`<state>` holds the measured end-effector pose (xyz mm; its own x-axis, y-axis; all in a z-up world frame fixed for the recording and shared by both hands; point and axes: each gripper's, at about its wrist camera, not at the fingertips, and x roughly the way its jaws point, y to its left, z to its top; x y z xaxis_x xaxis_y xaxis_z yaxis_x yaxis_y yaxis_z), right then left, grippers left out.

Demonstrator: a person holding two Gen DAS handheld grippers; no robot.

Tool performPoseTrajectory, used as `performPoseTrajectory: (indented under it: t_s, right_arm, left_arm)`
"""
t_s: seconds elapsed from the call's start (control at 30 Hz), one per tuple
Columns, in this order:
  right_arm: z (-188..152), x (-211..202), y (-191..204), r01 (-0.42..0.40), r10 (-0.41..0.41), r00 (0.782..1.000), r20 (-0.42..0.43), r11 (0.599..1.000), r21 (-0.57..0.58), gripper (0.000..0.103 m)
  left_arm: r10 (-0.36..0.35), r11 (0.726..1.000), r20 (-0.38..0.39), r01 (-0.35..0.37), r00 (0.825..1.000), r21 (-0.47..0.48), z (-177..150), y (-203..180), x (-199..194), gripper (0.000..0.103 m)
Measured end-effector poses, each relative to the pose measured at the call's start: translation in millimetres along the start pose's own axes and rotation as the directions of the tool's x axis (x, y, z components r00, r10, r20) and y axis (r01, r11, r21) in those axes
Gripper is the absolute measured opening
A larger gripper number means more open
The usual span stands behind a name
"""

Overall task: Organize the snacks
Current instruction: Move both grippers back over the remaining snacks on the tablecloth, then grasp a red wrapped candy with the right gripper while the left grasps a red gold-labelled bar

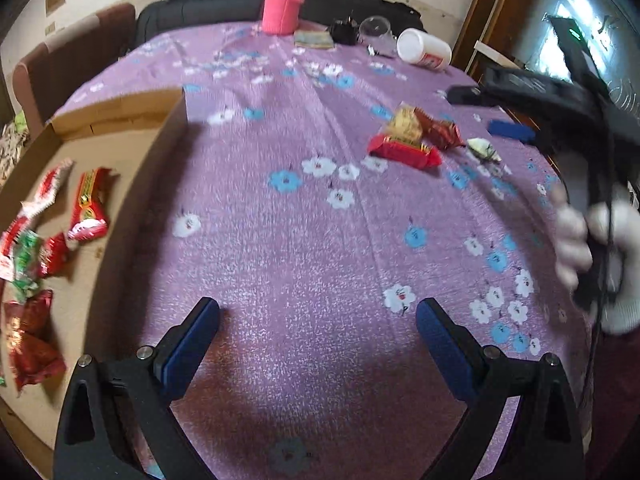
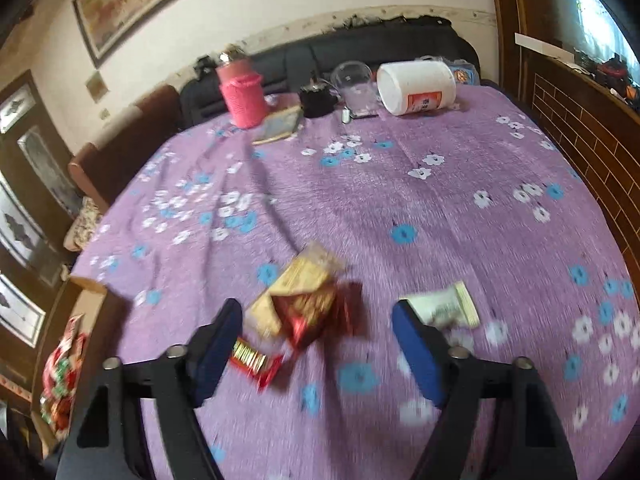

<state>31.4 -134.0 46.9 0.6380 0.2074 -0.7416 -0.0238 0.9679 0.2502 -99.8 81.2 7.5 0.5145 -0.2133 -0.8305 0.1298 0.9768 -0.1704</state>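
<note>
A: Nearest the lens in the left wrist view is the left gripper [image 1: 318,316], jaws spread wide with nothing between them, hanging over bare purple cloth on the worktop [image 1: 304,240].

B: And the right gripper [image 2: 318,316]?

A: Also wide and empty, poised just short of the loose snacks. Going by size: the worktop first, then the cardboard box [image 1: 120,184] at its left edge, then the snacks themselves.

B: How far along would you say it is?

A: Roughly past halfway, I'd judge. Several red and green packets [image 1: 36,248] already lie in the box. Left on the cloth are a small pile: a beige packet [image 2: 298,286] lying over a dark red packet [image 2: 320,314], a red bar [image 2: 256,362] touching the left finger's side, and a pale green sweet [image 2: 444,306] just beside the right finger. Four or so to go.

B: What does one view give that the other doesn't?

A: The left view shows the inside of the box and the right gripper from outside, held in a white-gloved hand [image 1: 600,256]. The right view shows the pile close up, though blurred, and only a sliver of the box. Both catch the pink bottle [image 2: 242,94] and white jar [image 2: 416,86] at the far edge, well apart from the snacks.
</note>
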Motion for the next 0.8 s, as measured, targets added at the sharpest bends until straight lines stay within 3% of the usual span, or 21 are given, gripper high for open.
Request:
performPoseTrajectory:
  t_s: [0.13, 0.2, 0.3, 0.37, 0.43, 0.57, 0.67, 0.73, 0.8]
  right_arm:
    - [12.6, 36.2, 0.5, 0.044, -0.044, 0.997, -0.069, 0.999, 0.010, 0.048]
    - [10.4, 51.1, 0.7, 0.055, -0.053, 0.992, -0.114, 0.998, 0.017, 0.043]
    - [-1.4, 49.5, 6.0, -0.001, 0.001, 0.988, -0.156, 1.000, -0.001, 0.043]
    - [-10.8, 40.7, 12.1, -0.121, 0.115, 0.971, -0.210, 0.993, -0.016, 0.043]
    - [-17.0, 20.6, 10.0, -0.222, 0.216, 0.953, -0.211, 0.975, -0.006, 0.043]
    - [-23.8, -8.6, -4.8, -0.186, 0.187, 0.973, -0.135, 0.982, 0.021, 0.050]
    - [-32.9, -8.0, -3.1, -0.152, 0.152, 0.979, -0.138, 0.988, 0.015, 0.051]
    - [-40.8, -5.6, 2.2, -0.142, 0.145, 0.980, -0.136, 0.989, 0.026, 0.051]
    - [-47.2, -2.5, 9.1, -0.110, 0.113, 0.984, -0.134, 0.993, 0.030, 0.050]
  left_arm:
    - [-0.010, 1.000, 0.007, 0.010, 1.000, -0.003, 0.7, 0.8, -0.9, 0.098]
    - [-0.008, 1.000, 0.005, 0.008, 1.000, 0.006, 0.2, -1.3, -0.2, 0.101]
    - [-0.009, 1.000, -0.001, 0.009, 1.000, 0.018, 0.1, -3.1, 1.2, 0.103]
    - [-0.008, 1.000, -0.002, 0.008, 1.000, 0.021, 0.2, -3.6, 1.4, 0.103]
    - [-0.003, 1.000, -0.004, 0.003, 1.000, 0.026, 0.4, -4.3, 2.1, 0.103]
    - [0.021, 0.999, -0.013, -0.020, 1.000, 0.045, 1.0, -8.0, 4.9, 0.103]
    - [0.035, 0.998, -0.017, -0.034, 0.999, 0.055, 1.3, -10.0, 6.3, 0.103]
    - [0.008, 1.000, -0.004, -0.008, 1.000, 0.030, 1.3, -5.3, 4.1, 0.103]
    - [-0.068, 0.997, 0.029, 0.069, 0.997, -0.032, 0.7, 7.8, -2.0, 0.103]
